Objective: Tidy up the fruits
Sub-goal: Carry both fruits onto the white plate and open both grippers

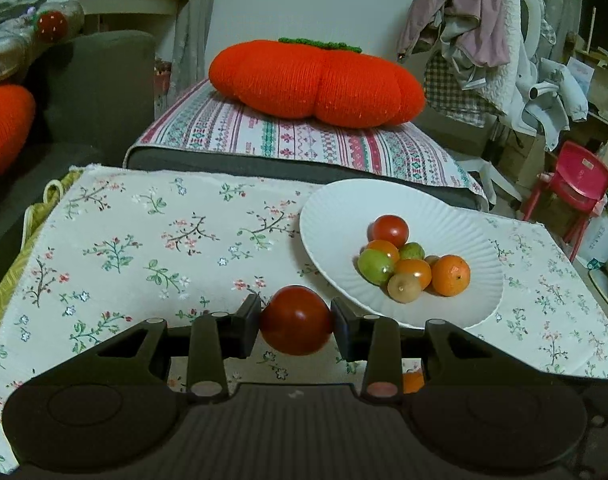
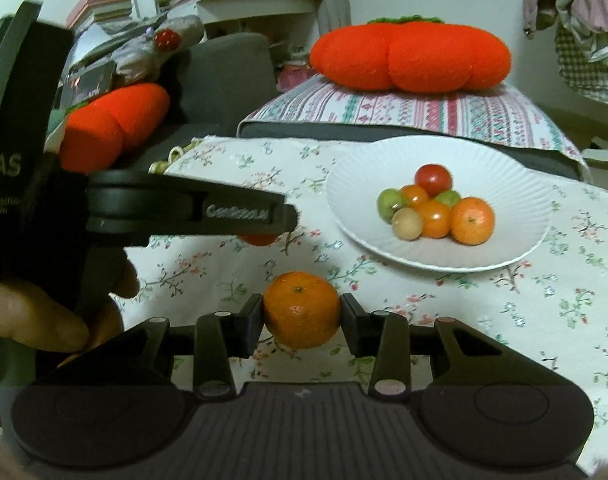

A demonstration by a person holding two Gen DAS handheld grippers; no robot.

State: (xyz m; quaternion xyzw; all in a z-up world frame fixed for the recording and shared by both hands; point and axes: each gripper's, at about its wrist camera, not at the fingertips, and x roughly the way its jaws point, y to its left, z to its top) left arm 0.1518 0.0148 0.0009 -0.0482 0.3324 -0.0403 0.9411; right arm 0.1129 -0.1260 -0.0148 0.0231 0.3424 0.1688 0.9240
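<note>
We see the left gripper (image 1: 295, 320) pinching a red tomato (image 1: 295, 320) between its two fingers, held above the floral tablecloth (image 1: 143, 240) just beside the near rim of the white plate (image 1: 344, 204). The right gripper (image 2: 301, 312) pinches a small orange mandarin (image 2: 301, 309) the same way, also over the cloth and a little short of the plate (its stem end faces up). On the plate we count a heap of small fruits touching one another: a red tomato at the back (image 1: 390, 231), a green one (image 1: 375, 266), an orange one (image 1: 450, 275) and a pale brownish one (image 1: 404, 287) at the front, among others. From the right wrist view we see the left gripper from the side, with a hand (image 2: 35, 320) on its handle. Behind the table an orange persimmon-shaped cushion (image 1: 316, 80) rests on a striped cover (image 1: 304, 140).
</note>
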